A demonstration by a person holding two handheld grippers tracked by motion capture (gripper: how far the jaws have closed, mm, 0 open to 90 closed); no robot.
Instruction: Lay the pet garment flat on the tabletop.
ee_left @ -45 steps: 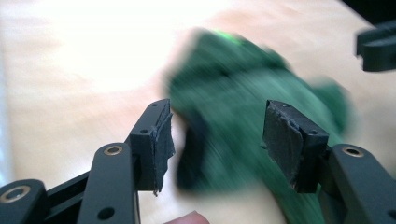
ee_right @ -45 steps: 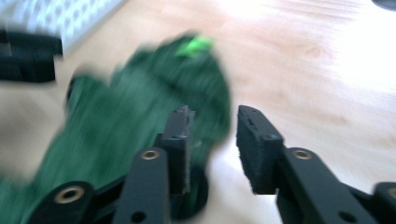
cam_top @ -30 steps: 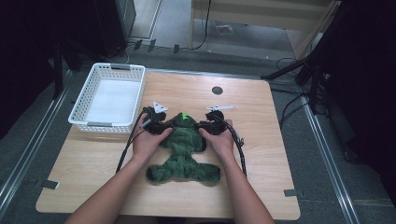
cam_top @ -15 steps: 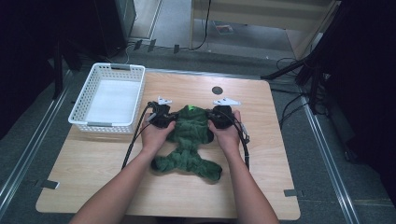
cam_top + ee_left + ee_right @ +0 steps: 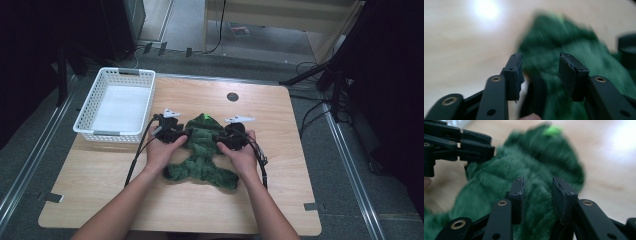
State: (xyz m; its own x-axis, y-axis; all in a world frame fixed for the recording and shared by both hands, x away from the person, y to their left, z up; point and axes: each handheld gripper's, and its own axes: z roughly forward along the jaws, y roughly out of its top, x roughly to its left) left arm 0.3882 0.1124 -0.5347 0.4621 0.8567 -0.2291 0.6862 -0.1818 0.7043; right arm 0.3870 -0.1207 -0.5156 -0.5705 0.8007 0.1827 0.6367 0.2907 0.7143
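Observation:
A green plush toy (image 5: 202,150) lies flat on the wooden table (image 5: 150,200), with a bright green spot at its far end. My left gripper (image 5: 175,134) is at the toy's upper left side and my right gripper (image 5: 227,140) at its upper right, each held in a hand. In the left gripper view the left gripper (image 5: 540,62) has its jaws parted, the toy's (image 5: 554,37) fur just beyond them. The right gripper (image 5: 537,186) has fur of the toy (image 5: 524,162) loose in its gap. Both have just been opening. The left gripper (image 5: 461,145) shows across the toy.
A white plastic basket (image 5: 117,75) stands empty at the table's far left corner. A small dark round hole (image 5: 232,96) marks the tabletop beyond the toy. Black cables trail from both grippers along the forearms. Dark floor and metal rails surround the table.
The toy has shifted a little away from the person and its far end now shows between the grippers. Both hands stay at its upper sides.

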